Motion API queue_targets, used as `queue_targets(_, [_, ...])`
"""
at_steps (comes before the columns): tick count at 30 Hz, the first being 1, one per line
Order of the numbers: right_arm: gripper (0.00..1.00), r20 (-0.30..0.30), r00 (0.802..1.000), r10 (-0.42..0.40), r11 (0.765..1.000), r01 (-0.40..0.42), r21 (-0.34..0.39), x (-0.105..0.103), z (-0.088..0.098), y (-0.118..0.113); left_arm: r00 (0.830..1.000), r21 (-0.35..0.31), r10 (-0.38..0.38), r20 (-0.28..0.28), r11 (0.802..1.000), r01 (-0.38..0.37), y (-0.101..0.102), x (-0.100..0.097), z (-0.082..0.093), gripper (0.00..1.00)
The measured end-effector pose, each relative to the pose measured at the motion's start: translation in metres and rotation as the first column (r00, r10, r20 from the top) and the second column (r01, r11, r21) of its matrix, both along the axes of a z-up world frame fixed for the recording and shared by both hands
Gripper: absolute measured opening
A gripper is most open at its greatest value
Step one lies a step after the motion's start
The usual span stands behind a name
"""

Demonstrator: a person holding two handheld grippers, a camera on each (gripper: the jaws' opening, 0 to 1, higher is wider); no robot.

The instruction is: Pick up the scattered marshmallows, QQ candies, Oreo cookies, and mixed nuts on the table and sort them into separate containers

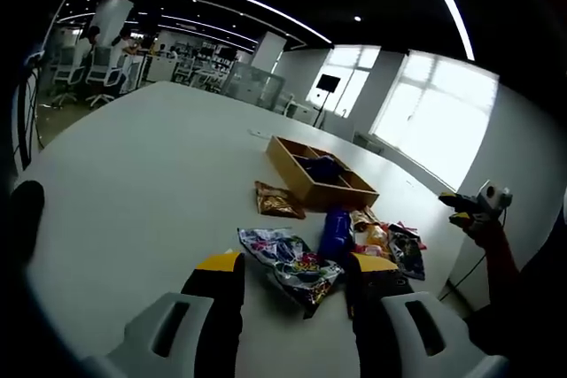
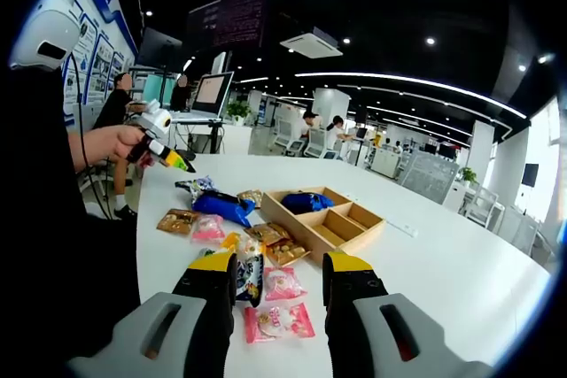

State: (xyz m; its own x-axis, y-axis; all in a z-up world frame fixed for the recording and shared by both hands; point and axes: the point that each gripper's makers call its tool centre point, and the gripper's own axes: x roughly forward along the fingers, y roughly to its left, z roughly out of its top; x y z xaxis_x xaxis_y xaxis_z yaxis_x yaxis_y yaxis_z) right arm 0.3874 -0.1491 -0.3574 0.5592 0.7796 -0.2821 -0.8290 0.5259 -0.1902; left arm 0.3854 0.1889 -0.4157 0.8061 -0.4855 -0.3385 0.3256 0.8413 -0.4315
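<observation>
right gripper (image 2: 279, 294): jaws were held apart, nothing between them; a pink packet (image 2: 280, 320) was seen on the table (image 2: 461, 272) just past the tips, a second pink packet (image 2: 283, 283) just beyond it.
left gripper (image 1: 297, 285): jaws were spread, released; a patterned packet (image 1: 292, 265) was seen lying between and just past the tips, not gripped as far as could be told.
loose packets, near side of tray: in the right gripper view, a white-and-blue packet (image 2: 249, 273) by the left jaw, brown packets (image 2: 276, 245) touching the wooden tray (image 2: 354, 235), a blue packet (image 2: 223, 206) and a brown packet (image 2: 177, 220) off to its left.
wooden tray: divided into compartments; one dark blue packet (image 2: 307, 202) was seen in a far compartment, the compartments nearest the gripper appeared bare.
progress (judged): early. One item at most was sorted; nearly all snacks were left scattered on the table beside the tray. No grasp was yet made.
left: every loose packet remained to be picked and binned by type; which packet is which snack could not be told.
left gripper view extras: tray (image 1: 306, 185) seen from the opposite side, a brown packet (image 1: 278, 202) just beside it, a blue packet (image 1: 336, 233) between tray and jaws, the other gripper (image 1: 474, 207) raised well off to the right.
right gripper view extras: the pink packets; the other gripper (image 2: 158, 150) held in a hand (image 2: 111, 142), left of the tray and above the table.
</observation>
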Motion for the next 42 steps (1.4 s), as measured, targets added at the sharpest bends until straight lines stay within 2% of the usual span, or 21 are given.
queue_targets(13, [0.35, -0.008, 1.0, -0.016, 1.0, 0.016, -0.009, 0.0, -0.004, -0.007, 0.999, -0.036, 0.015, -0.052, 0.999, -0.017, -0.001, 0.012, -0.019, 0.51])
queue_targets(29, [0.35, -0.003, 1.0, -0.024, 1.0, 0.023, -0.01, 0.001, -0.003, -0.01, 0.997, -0.049, 0.0, -0.074, 0.999, -0.003, -0.015, 0.02, -0.025, 0.51])
queue_targets(42, [0.34, -0.001, 0.999, -0.036, 0.999, 0.036, -0.016, 0.003, -0.003, -0.013, 0.998, -0.057, -0.015, -0.066, 0.998, 0.011, -0.023, 0.027, -0.028, 0.49])
